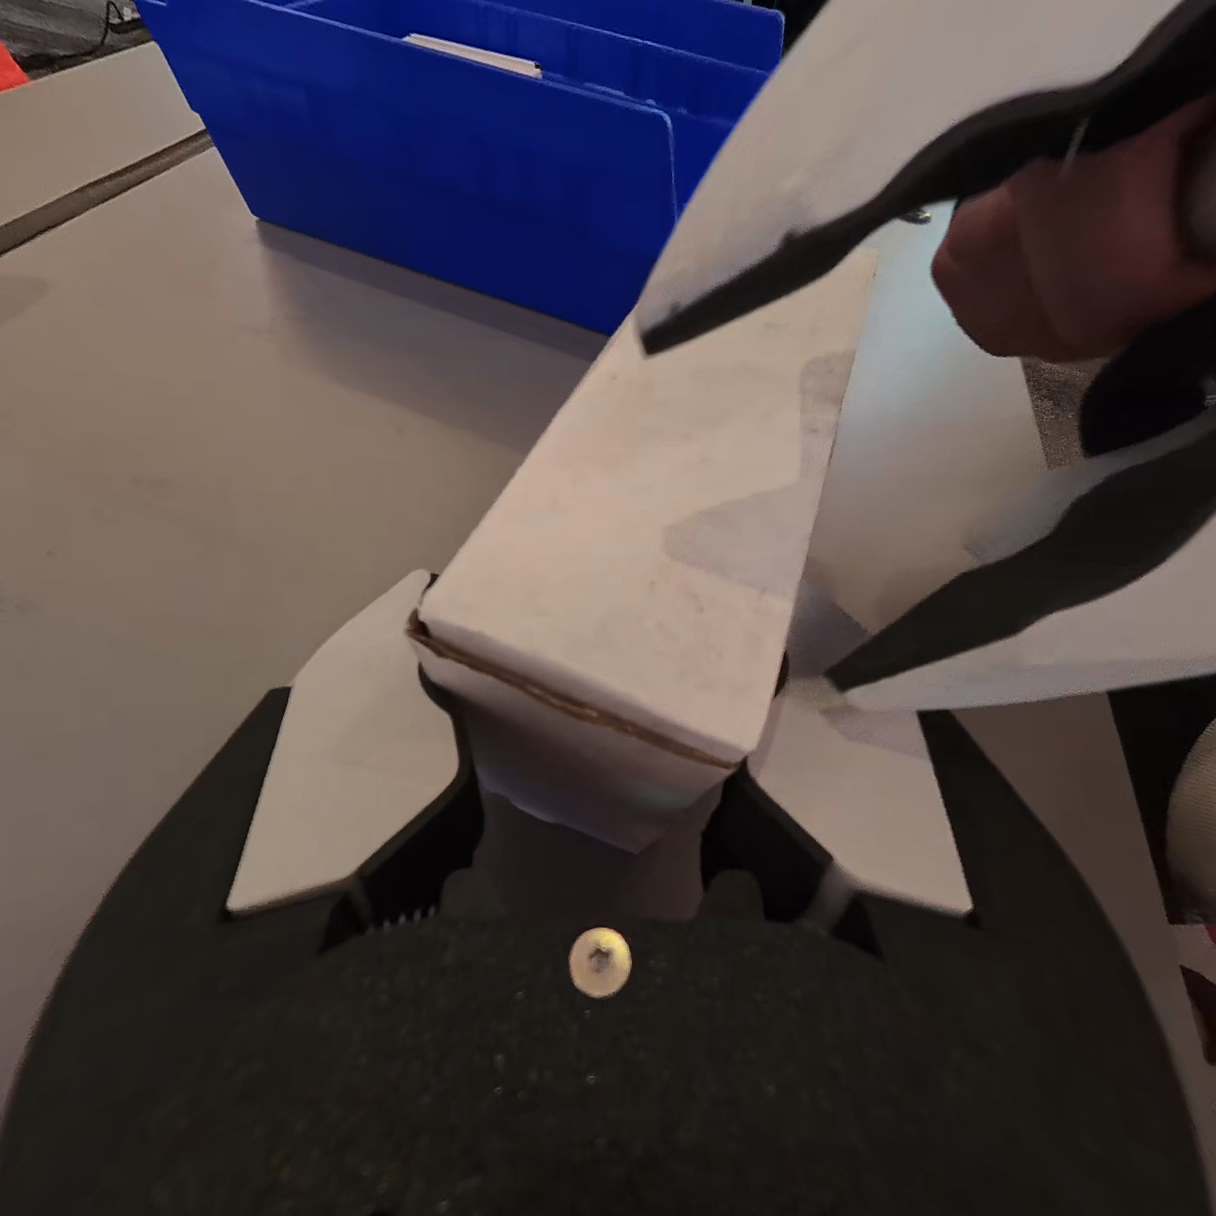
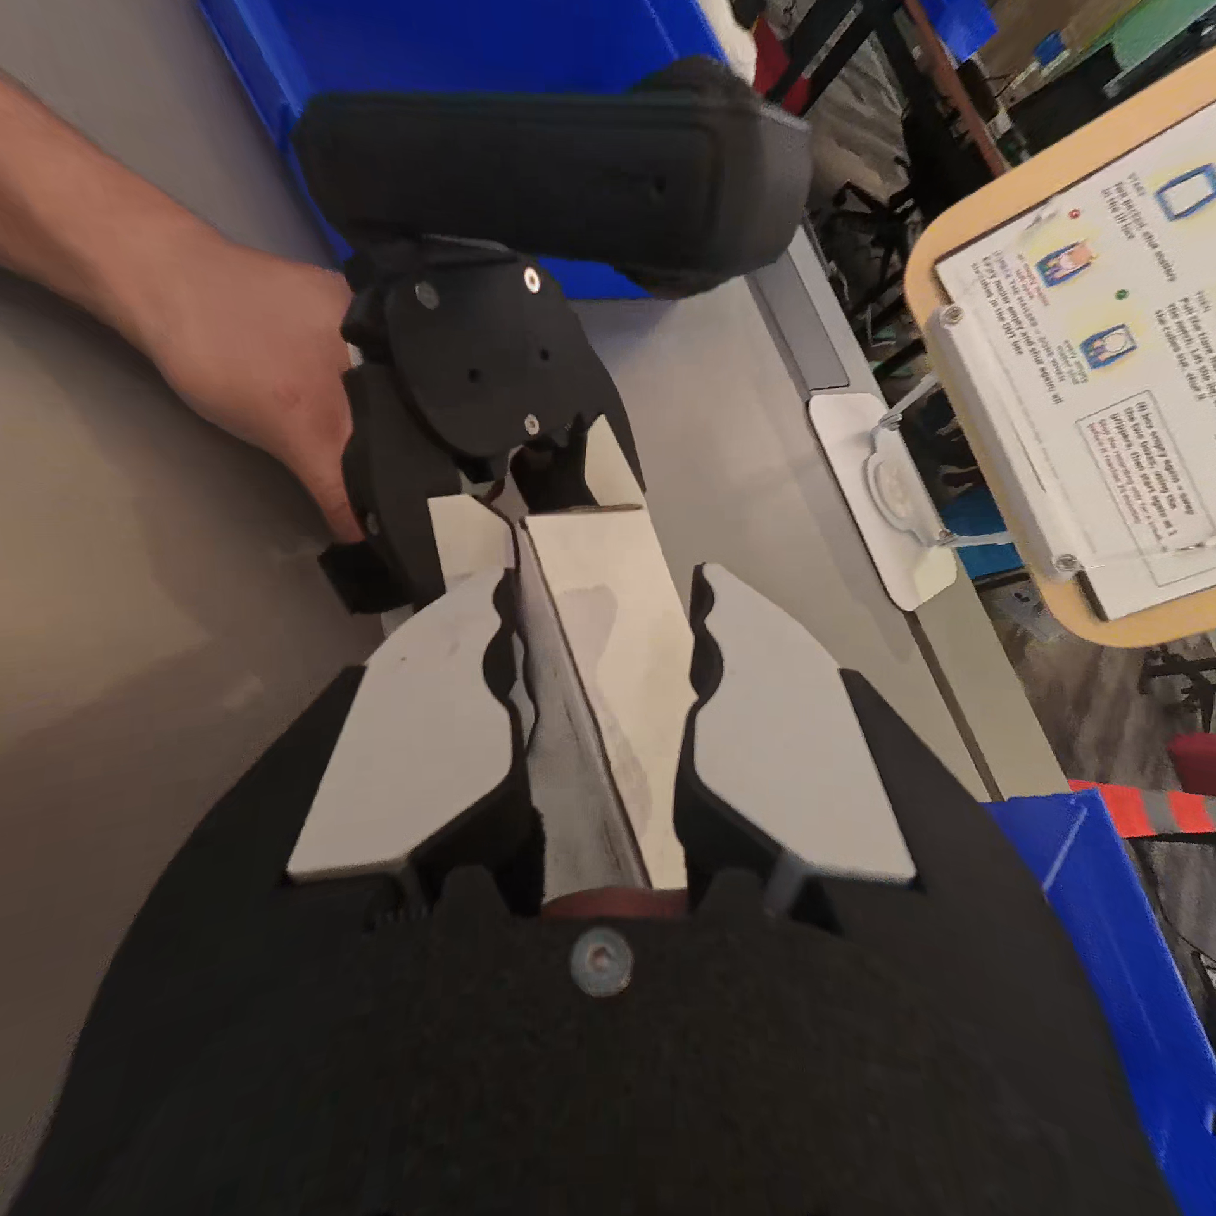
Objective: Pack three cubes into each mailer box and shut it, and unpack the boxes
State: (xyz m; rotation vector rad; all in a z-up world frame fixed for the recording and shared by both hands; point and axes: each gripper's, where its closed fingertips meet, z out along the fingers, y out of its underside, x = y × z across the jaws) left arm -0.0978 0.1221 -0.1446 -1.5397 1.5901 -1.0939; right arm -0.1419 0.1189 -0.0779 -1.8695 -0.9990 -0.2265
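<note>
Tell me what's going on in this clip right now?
A person is working a long white mailer box with two handheld grippers. The left gripper is clamped on one end of the box, held above the grey table. The right gripper comes from the opposite end with its fingers spread on either side of the box, not visibly squeezing it. A blue bin stands just behind. The box looks shut; no cubes are visible.
</note>
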